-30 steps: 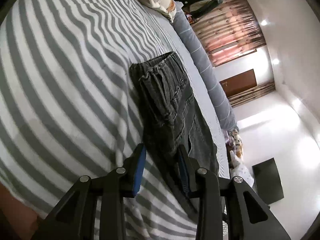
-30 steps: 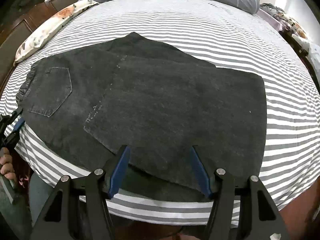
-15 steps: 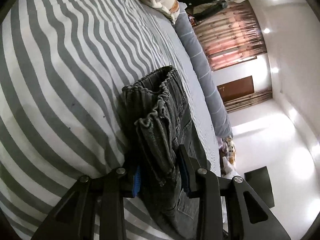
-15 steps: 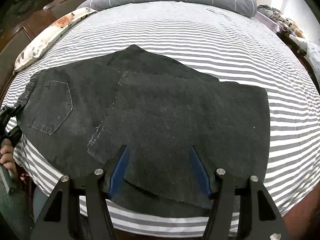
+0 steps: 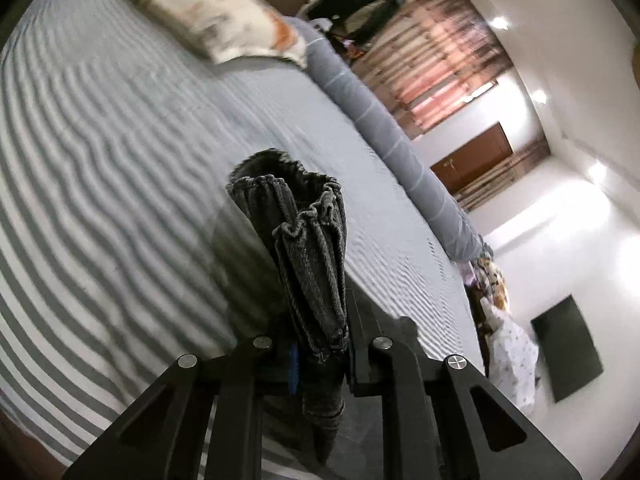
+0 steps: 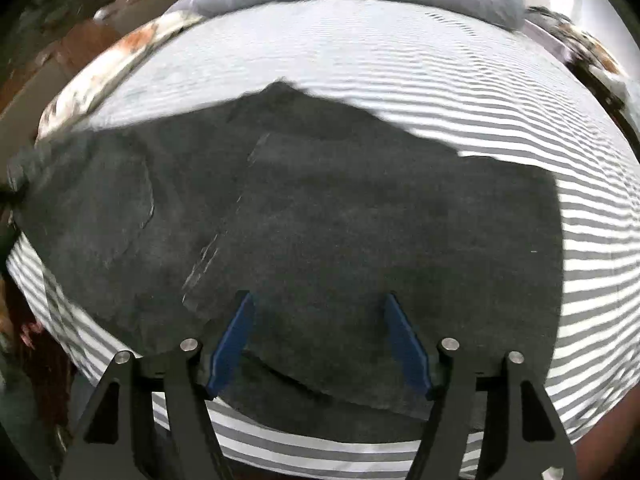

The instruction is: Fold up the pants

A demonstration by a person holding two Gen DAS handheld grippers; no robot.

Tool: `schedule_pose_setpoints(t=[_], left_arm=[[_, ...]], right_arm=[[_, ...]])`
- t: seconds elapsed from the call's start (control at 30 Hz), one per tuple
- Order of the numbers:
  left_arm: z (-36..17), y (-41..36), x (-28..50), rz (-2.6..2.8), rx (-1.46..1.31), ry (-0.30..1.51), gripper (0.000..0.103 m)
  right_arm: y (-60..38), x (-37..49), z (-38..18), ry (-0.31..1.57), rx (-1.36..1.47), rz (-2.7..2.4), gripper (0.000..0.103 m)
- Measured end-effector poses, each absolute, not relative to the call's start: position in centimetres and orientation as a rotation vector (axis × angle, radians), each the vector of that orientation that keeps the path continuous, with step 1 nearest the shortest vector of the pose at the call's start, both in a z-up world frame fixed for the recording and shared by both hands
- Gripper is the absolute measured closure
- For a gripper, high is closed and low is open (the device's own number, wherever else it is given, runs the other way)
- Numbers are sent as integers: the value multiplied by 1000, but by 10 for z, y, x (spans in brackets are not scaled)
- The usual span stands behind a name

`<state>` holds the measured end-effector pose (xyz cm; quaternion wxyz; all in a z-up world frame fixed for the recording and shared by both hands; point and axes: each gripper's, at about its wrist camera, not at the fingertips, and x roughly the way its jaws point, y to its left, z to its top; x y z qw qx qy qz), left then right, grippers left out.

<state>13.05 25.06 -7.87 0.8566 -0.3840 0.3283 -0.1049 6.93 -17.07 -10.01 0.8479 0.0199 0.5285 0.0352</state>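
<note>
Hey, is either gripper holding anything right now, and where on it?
The left gripper, closing, pinches the pants at the gathered waistband. The right gripper, opening, holds nothing.

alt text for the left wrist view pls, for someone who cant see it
The left claw is closing on the gathered waistband of dark grey pants, which stands bunched up between its black fingers. Behind lies a grey-and-white striped bed with a floral pillow and a long grey bolster.
</note>
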Motion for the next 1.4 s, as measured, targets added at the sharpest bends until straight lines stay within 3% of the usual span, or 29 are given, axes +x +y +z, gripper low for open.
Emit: schedule_pose_setpoints(t=[0.13,0.37,0.9,1.03,1.4], left_arm=[[-47,225,130,-253,-714,667,87],[-31,195,134,-239,-650,684,87],[-120,267,129,-122,-757,850,85],[-140,278,131,-125,-802,879,78],[-160,290,145,-189,-926,838,69]], right_arm=[[-152,67,-105,1103,-75,62,37],[-165,75,-77,1070,123,195,36],[-176,76,-104,1116,119,148,33],[-171,78,-107,1113,90,140,30],[-159,79,-108,1093,4,95,29]])
